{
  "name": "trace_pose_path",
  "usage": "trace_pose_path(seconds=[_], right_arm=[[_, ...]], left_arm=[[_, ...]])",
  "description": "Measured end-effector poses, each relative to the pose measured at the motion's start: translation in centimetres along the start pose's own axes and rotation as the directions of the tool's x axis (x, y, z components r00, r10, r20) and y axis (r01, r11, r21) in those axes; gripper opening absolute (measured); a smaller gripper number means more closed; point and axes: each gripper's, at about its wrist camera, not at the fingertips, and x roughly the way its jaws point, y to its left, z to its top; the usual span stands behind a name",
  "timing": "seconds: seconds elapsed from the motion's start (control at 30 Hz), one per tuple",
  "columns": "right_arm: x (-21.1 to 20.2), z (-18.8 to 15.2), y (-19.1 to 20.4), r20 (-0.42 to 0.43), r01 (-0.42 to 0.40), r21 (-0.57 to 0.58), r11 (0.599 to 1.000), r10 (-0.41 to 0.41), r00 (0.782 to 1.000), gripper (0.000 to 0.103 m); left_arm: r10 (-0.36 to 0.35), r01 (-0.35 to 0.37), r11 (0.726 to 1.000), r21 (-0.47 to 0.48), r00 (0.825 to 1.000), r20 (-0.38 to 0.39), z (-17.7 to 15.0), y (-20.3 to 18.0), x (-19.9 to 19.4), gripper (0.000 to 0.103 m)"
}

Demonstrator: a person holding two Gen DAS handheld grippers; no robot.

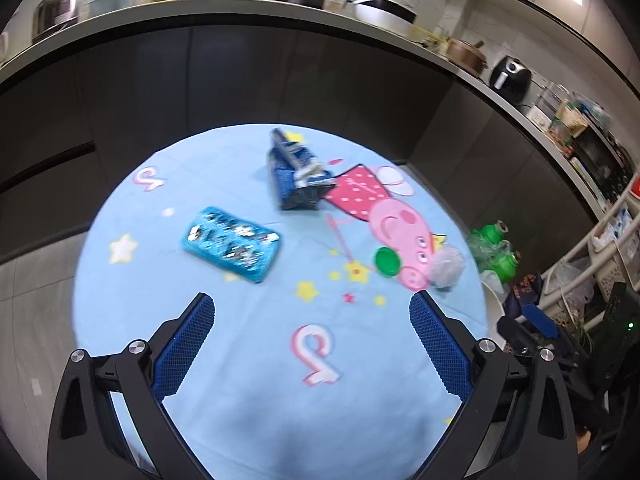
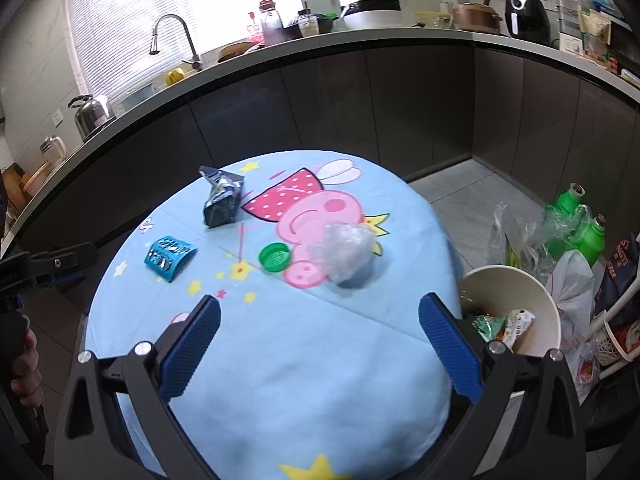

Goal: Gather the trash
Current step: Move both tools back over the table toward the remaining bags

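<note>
Both claws hang spread wide and empty over the near part of the round desk (image 2: 320, 380) with its light blue cartoon cloth, so this looks like the approach before a pick.

Four pieces of trash lie on the desk. A crumpled clear plastic wad (image 2: 347, 254) sits right of centre, with a round green bottle cap (image 2: 274, 257) just beside it on the left. A flat turquoise foil wrapper (image 1: 231, 243) lies at the left, and a dark blue crushed carton (image 1: 298, 178) at the far side.

A white paper bucket (image 2: 516, 280), already holding some wrappers, stands off the desk's right edge.

The right claw (image 2: 320, 340) is nearest the wad. It should probably move forward, straddle the wad, then close. The left claw (image 1: 312, 344) is better placed for the wrapper.
</note>
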Motion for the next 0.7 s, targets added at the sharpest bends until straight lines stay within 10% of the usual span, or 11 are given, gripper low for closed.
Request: trace_pose_path(seconds=[0.33, 0.7], right_arm=[[0.6, 0.3, 3.6, -0.011, -0.060, -0.039, 0.997, 0.059, 0.998, 0.099], [6.1, 2.3, 0.4, -0.086, 0.062, 0.077, 0.995, -0.055, 0.995, 0.095]], left_arm=[[0.049, -0.049, 0.996, -0.074, 0.999, -0.008, -1.4, 4.8, -2.1, 0.094], [0.055, -0.062, 0.995, -0.079, 0.995, -0.086, 1.0, 7.5, 3.8, 0.094]])
